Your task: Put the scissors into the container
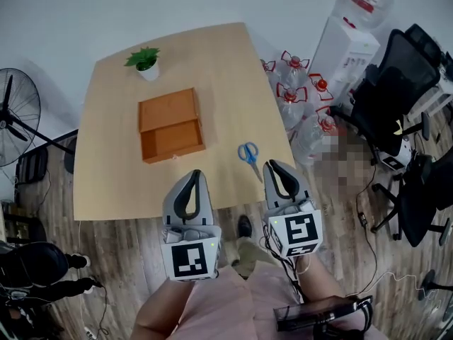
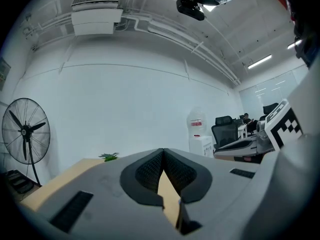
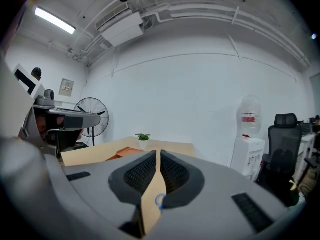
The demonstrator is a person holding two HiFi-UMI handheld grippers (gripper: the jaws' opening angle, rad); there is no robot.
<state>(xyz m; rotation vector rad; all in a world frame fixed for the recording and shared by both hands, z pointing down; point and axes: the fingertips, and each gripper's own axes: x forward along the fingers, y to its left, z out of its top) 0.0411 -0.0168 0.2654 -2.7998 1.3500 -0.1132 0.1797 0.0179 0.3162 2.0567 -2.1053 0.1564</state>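
Blue-handled scissors (image 1: 248,154) lie flat on the light wood table (image 1: 106,183), near its front right edge. The container, an open orange wooden box (image 1: 170,125), sits at the table's middle, left of the scissors. My right gripper (image 1: 273,166) hovers just right of and nearer than the scissors, jaws shut and empty. My left gripper (image 1: 195,174) hangs over the front edge, also shut and empty. In the right gripper view a blue scissor loop (image 3: 159,200) shows through the slit behind the closed fingertips, with the box (image 3: 131,152) farther off.
A small potted plant (image 1: 145,61) stands at the table's far edge. A standing fan (image 1: 14,115) is on the left. Water bottles (image 1: 297,98), a dispenser (image 1: 347,48) and black office chairs (image 1: 396,83) crowd the right side.
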